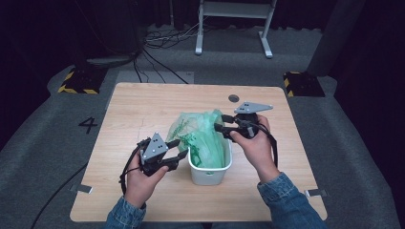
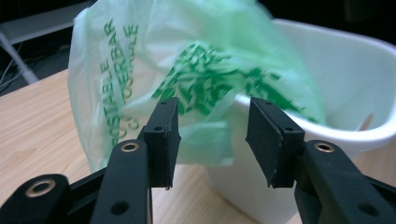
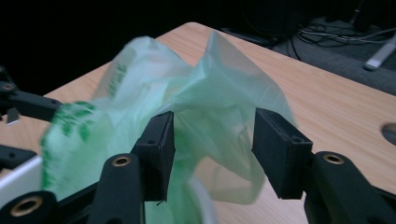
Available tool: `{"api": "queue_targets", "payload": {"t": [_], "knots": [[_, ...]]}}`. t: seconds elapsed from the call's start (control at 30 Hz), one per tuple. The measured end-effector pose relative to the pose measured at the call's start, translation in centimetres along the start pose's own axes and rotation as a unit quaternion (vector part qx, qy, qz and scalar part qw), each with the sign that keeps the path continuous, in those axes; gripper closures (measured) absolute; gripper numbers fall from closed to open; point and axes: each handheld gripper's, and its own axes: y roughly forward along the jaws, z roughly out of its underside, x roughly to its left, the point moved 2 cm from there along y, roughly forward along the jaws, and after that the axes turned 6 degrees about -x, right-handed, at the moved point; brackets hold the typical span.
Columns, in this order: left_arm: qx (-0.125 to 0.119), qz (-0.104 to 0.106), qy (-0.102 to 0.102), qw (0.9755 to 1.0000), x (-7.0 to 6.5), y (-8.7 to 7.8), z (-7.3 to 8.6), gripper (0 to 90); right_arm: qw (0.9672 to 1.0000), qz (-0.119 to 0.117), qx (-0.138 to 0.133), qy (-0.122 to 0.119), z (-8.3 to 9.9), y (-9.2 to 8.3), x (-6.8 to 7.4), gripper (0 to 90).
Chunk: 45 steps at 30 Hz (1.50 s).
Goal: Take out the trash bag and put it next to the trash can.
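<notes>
Tabletop (image 1: 143, 114) carried one white bin (image 1: 209, 172), standing near its middle, with a green plastic bag (image 1: 205, 136) bunched in the bin's mouth and spilling over its far and left rim. My left gripper (image 1: 177, 149) stood just left of the bin, jaws apart, holding nothing. My right gripper (image 1: 220, 128) hung above the bin's far right corner, jaws likewise apart, film lying between them but not pinched.

Risk, in my judgement: closing on one loose layer could tear the thin film or tip the light bin.

Left gripper view showed green lettering on the bag (image 2: 126, 84) and the bin's rim (image 2: 327, 126); high view was too coarse for either.
</notes>
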Motion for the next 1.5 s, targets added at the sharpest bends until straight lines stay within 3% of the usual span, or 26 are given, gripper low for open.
{"api": "queue_targets", "payload": {"t": [0.27,0.37,0.47,0.6,0.67,0.7,0.77,0.83,0.93,1.03,1.1,1.17,1.27,1.3,1.33,1.37,1.4,1.43,1.5], "knots": [[-0.019,0.015,-0.013,0.9996,0.2,-0.2,-0.3,45.6,0.9972,-0.069,0.016,-0.022,-1.1,2.6,4.1,49.6],[-0.029,0.011,-0.009,0.9995,0.3,-0.2,-0.5,41.3,0.9937,-0.087,0.045,-0.053,-1.2,3.2,5.1,51.0],[-0.036,0.021,-0.013,0.999,0.3,-0.1,-0.7,33.6,0.9903,-0.119,0.043,-0.057,-1.3,3.2,5.7,51.0],[-0.028,0.039,-0.007,0.9988,0.1,0.2,-1.0,31.0,0.9798,-0.163,0.084,-0.078,-1.3,3.3,6.2,49.9],[-0.034,0.056,-0.006,0.9978,-0.1,0.1,-1.1,28.5,0.9717,-0.189,0.1,-0.101,-1.3,3.4,6.4,50.4],[-0.03,0.066,-0.005,0.9973,-0.2,0.0,-1.1,28.4,0.9661,-0.202,0.11,-0.118,-1.2,3.3,6.4,49.3],[-0.03,0.083,-0.005,0.9961,-0.2,-0.2,-1.2,28.1,0.9597,-0.229,0.112,-0.118,-1.1,3.2,6.3,47.4],[-0.028,0.092,-0.007,0.9954,-0.2,-0.2,-1.3,26.4,0.9553,-0.24,0.104,-0.137,-1.1,3.1,6.4,46.1],[-0.03,0.096,-0.01,0.9948,-0.2,-0.5,-1.5,26.1,0.9561,-0.238,0.093,-0.143,-1.3,2.6,6.4,42.9],[-0.035,0.092,-0.018,0.995,0.1,-1.1,-1.4,28.6,0.9541,-0.246,0.089,-0.146,-1.4,2.2,6.0,41.8],[-0.036,0.093,-0.039,0.9943,0.5,-1.5,-1.4,28.9,0.9553,-0.249,0.086,-0.134,-1.4,2.1,5.8,39.5],[-0.031,0.097,-0.049,0.9936,0.8,-1.4,-1.5,25.2,0.9528,-0.27,0.076,-0.118,-1.6,2.1,5.8,40.6],[-0.025,0.111,-0.038,0.9927,0.3,-0.5,-1.8,21.9,0.9515,-0.275,0.072,-0.116,-2.0,2.2,5.7,39.6],[-0.022,0.101,-0.03,0.9942,0.1,-0.2,-1.9,23.9,0.9517,-0.279,0.07,-0.106,-2.1,2.2,5.5,36.3],[-0.014,0.088,-0.014,0.996,0.1,0.0,-2.0,29.3,0.9511,-0.292,0.067,-0.074,-2.3,2.0,5.2,34.4],[-0.011,0.077,-0.01,0.997,0.1,0.2,-2.1,29.3,0.9512,-0.301,0.061,-0.033,-2.5,1.9,4.9,39.4],[-0.017,0.072,-0.013,0.9972,0.1,0.4,-2.2,28.5,0.9525,-0.298,0.061,-0.01,-2.7,1.7,4.7,47.1],[-0.021,0.07,-0.019,0.9972,0.1,0.7,-2.4,28.7,0.9552,-0.289,0.063,-0.01,-2.8,1.6,4.8,54.5],[-0.022,0.059,-0.015,0.9979,-0.2,1.4,-2.8,29.0,0.9585,-0.276,0.07,-0.009,-2.9,1.7,5.4,56.7]]}}
